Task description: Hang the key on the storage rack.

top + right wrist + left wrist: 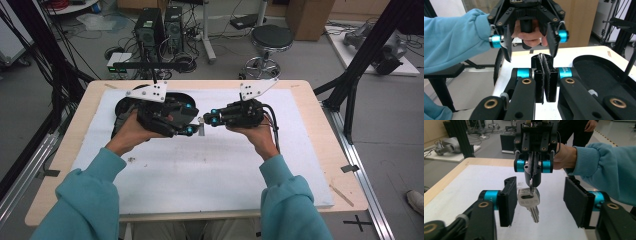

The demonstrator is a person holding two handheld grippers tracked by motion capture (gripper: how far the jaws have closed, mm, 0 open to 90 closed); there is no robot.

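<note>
keys (530, 201): silver bunch, pinched at the top by right gripper (532, 171), fingers clenched on it, hanging above white desk (461, 187). left gripper (537, 202): fingers released, flanking keys untouched. stamped writing on keys unreadable. black tray (599, 72) partly cut off.

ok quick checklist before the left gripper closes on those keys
1. Right gripper pinching the ring: ok, jaws shut and the bunch of keys hangs from it.
2. Left gripper open: ok, its jaws stand wide on either side.
3. Keys between the left jaws: ok, but nearer one pad than the other, so centre first.
4. Keys hang free of the white mat: ok, the blades dangle above it.
5. Hold firm enough for a handover: cannot tell.
6. Black tray out of the way: ok, it sits behind the left gripper.
</note>
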